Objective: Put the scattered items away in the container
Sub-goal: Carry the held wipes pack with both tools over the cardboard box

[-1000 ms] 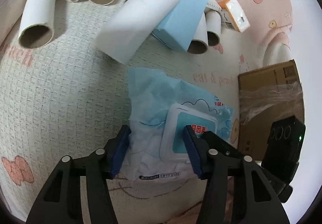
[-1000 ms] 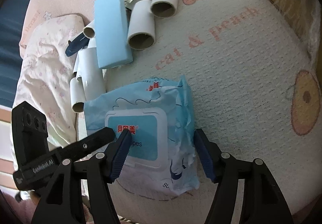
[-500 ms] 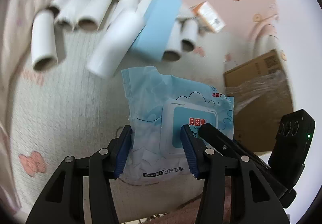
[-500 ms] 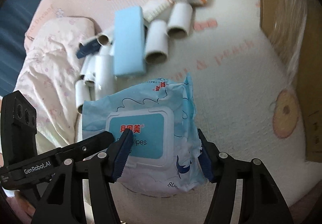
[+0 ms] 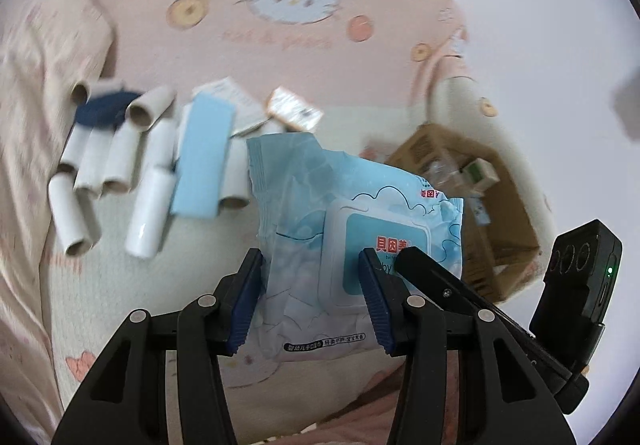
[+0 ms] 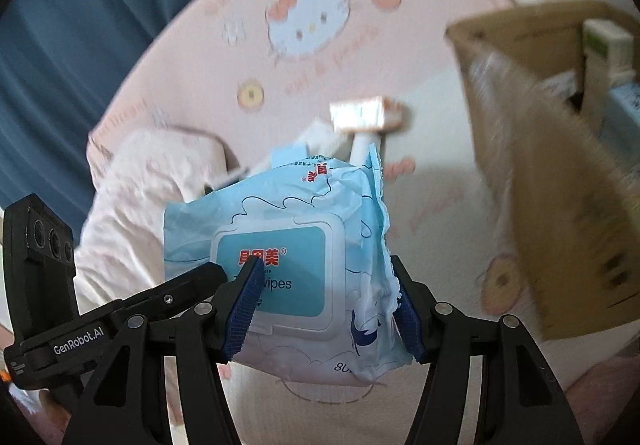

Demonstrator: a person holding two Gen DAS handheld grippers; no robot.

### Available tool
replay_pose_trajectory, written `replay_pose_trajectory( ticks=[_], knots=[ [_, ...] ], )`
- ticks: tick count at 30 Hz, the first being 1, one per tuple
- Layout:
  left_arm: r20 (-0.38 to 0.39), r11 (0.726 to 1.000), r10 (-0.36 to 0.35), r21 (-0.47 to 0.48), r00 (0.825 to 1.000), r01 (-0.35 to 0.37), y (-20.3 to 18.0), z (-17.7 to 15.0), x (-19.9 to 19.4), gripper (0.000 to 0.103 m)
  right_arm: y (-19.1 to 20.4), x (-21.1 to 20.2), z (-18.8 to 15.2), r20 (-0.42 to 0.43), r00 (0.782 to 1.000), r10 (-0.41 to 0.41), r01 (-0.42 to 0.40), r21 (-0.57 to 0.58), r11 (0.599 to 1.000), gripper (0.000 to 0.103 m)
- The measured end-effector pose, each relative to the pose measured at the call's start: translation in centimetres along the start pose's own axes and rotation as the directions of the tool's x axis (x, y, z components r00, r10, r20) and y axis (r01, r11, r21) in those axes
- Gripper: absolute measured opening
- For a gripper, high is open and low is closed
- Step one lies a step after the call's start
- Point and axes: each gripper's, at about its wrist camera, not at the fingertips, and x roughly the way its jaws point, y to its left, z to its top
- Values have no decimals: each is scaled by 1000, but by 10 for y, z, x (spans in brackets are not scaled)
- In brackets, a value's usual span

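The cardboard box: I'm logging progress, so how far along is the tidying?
Early. The cardboard box already holds a few small items. In hand: the wipes pack, clamped by both the left hand-held gripper and right hand-held gripper, lifted off the mat. Left: the paper tubes, light blue box, small orange box and a dark blue item.

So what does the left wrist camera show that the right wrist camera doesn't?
Only the left wrist view shows the cluster of cardboard tubes, the flat light-blue box among them, and a dark blue item on the tubes. Only the right wrist view shows the blue curtain behind the bed. Both show the wipes pack held by the left gripper and right gripper, the open cardboard box, and the small orange-edged box.
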Motion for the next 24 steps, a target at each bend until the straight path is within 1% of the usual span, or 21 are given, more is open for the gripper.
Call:
replay_pose_trajectory(
  ticks=[5, 9, 11, 14, 17, 20, 24],
  knots=[
    [23, 998, -6, 69, 1000, 4, -41, 12, -6, 52, -17, -31, 17, 75, 997, 11, -14, 34, 999, 60],
    [40, 990, 0, 142, 999, -6, -78, 20, -9, 51, -38, -54, 25, 147, 989, 31, -45, 90, 995, 60],
    [50, 982, 12, 186, 999, -21, -93, 25, -10, 51, -47, -63, 28, 183, 982, 43, -66, 121, 990, 60],
    [59, 965, 24, 258, 998, -38, -120, 34, -11, 51, -56, -76, 36, 227, 973, 50, -82, 131, 988, 60],
    [64, 963, 26, 266, 998, -42, -135, 42, -7, 51, -62, -82, 46, 251, 966, 58, -95, 140, 986, 60],
    [64, 960, 24, 277, 998, -41, -154, 49, 5, 51, -77, -90, 59, 270, 962, 42, -86, 154, 984, 60],
    [46, 951, 10, 309, 999, -24, -177, 52, 22, 51, -101, -97, 68, 270, 963, 21, -76, 194, 978, 60]
  ],
)
